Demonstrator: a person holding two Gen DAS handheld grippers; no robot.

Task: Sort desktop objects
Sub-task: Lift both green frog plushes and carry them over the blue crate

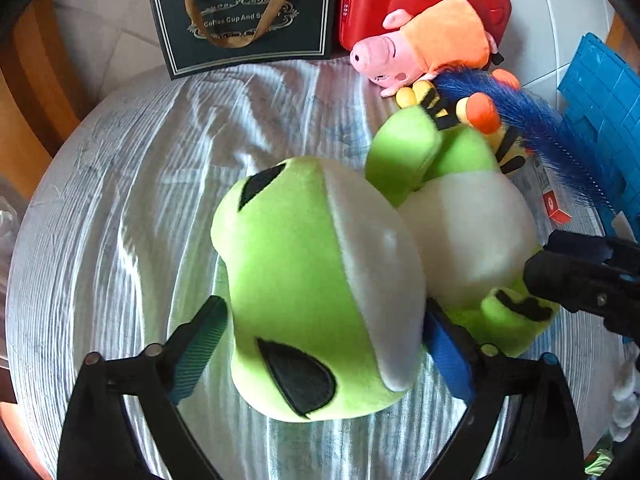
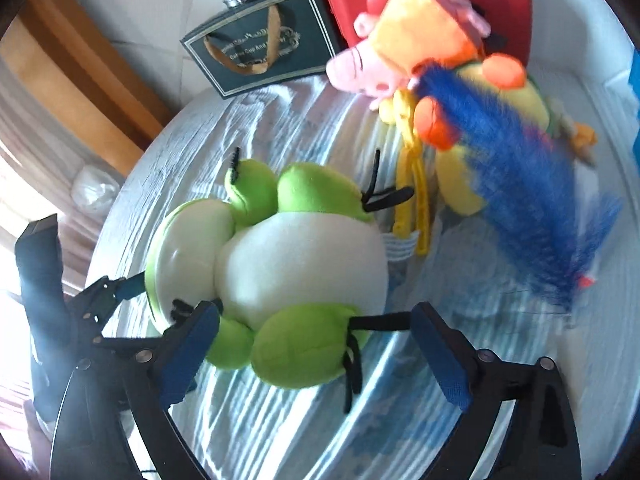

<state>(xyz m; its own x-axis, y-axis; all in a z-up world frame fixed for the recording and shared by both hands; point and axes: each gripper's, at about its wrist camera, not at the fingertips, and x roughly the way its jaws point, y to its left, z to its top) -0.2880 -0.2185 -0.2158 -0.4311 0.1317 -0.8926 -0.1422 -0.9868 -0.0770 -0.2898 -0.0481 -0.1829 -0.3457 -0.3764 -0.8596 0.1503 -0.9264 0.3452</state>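
Note:
A green and white frog plush (image 1: 304, 280) lies on its back on the striped cloth (image 1: 132, 208). Its head rests between the spread fingers of my left gripper (image 1: 324, 350); a narrow gap shows at the teal left pad (image 1: 200, 344). In the right wrist view the frog (image 2: 296, 252) shows its white belly, and my right gripper (image 2: 316, 350) stands open around its lower green foot (image 2: 304, 344), whose black threads reach toward the right pad (image 2: 440, 356). The other gripper shows at each view's edge: the right one (image 1: 580, 276), the left one (image 2: 112, 292).
Behind the frog lie a pink pig plush (image 1: 424, 44) in an orange dress, a yellow and orange plush (image 2: 480, 92), and a blue fluffy brush (image 1: 532, 124). A dark gift bag (image 1: 244, 16) and a red case (image 1: 360, 4) stand at the back. A blue gridded board (image 1: 604, 112) is at the right.

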